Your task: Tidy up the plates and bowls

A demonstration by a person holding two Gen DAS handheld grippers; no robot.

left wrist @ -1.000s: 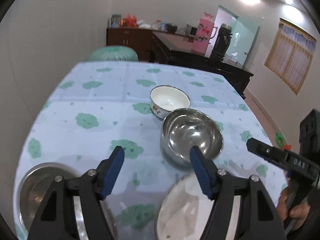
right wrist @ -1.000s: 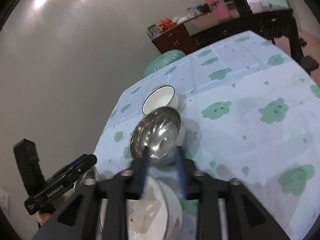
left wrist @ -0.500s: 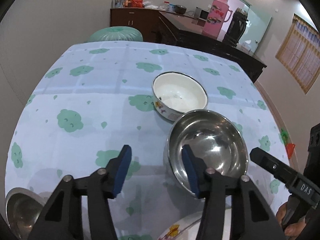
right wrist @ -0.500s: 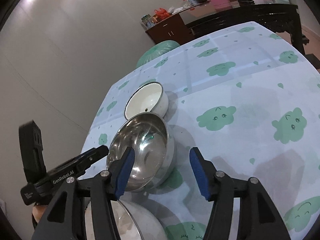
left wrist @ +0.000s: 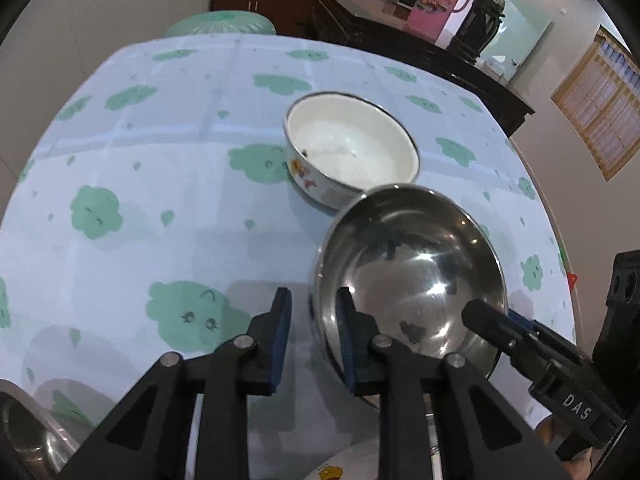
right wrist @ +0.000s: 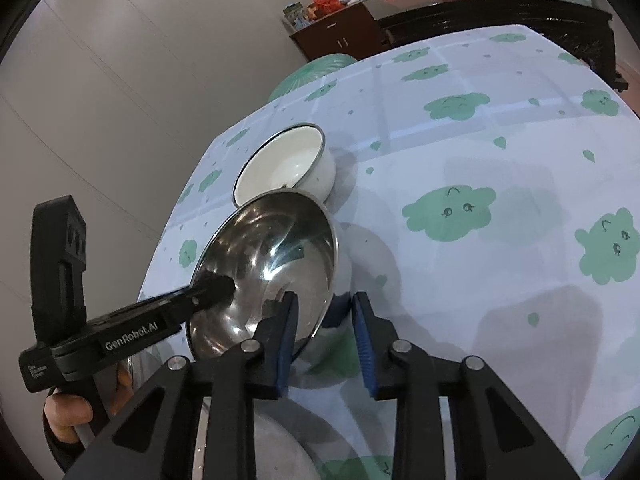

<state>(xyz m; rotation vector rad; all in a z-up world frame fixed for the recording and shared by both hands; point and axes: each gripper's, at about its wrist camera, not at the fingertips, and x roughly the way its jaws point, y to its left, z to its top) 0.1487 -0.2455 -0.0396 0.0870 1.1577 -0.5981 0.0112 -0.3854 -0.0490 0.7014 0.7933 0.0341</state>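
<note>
On the tablecloth [left wrist: 120, 152], steel bowl [left wrist: 412, 264] rim between both closing fingers, contact unclear.

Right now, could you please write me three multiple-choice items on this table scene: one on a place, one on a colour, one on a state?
1. Where is the white enamel bowl?
A. Beyond the steel bowl
B. Inside the steel bowl
C. On the floor

2. What colour are the tablecloth's cloud prints?
A. Red
B. Green
C. Black

3. What does the steel bowl hold?
A. Soup
B. Rice
C. Nothing

Key: 1 A, it sits behind the steel bowl's far rim; 2 B, green clouds on pale blue; 3 C, only reflections show inside.
</note>
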